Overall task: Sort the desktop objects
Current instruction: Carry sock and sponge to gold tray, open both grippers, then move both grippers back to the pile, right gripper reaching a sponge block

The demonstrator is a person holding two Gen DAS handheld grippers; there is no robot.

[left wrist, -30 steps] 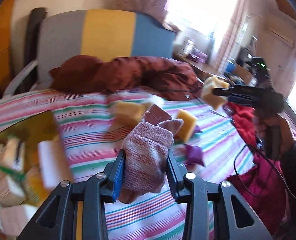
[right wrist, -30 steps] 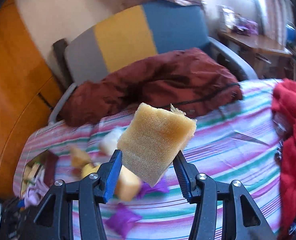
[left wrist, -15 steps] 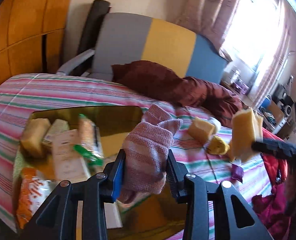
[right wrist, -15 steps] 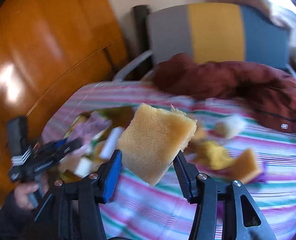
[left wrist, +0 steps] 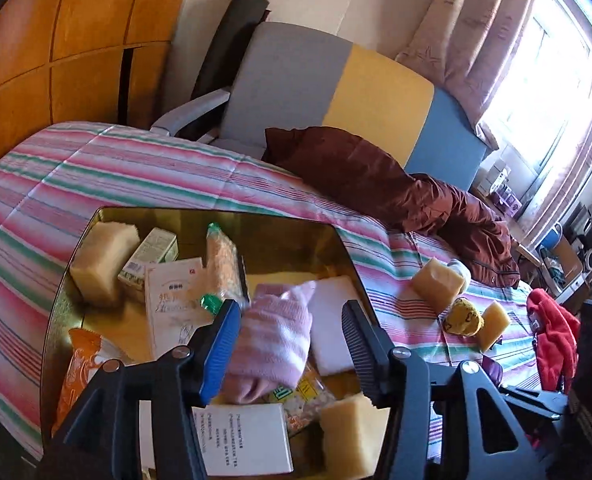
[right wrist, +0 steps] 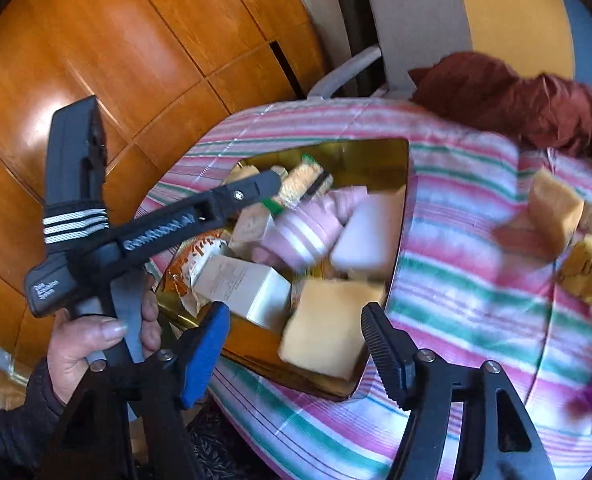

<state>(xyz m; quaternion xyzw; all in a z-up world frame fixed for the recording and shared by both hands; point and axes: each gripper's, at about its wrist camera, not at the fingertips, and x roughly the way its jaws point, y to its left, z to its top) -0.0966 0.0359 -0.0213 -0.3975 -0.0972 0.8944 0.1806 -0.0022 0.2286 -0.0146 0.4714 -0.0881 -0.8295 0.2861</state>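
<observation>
Both grippers have swung over the gold tray [left wrist: 347,240]; jaws opening, pink sock [left wrist: 272,340] and sponge [right wrist: 327,324] dropping free.

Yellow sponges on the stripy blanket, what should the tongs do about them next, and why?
Probably swing back to them. Both tongs are opening over the gold tray, with the pink knitted sock and yellow foam sponge loose in it. Sponges remain on the striped blanket.

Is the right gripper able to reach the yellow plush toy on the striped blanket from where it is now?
Probably yes. The right gripper, jaws opening, is over the gold tray; the yellow plush toy lies uncovered on the striped blanket, with only bare blanket between.
</observation>
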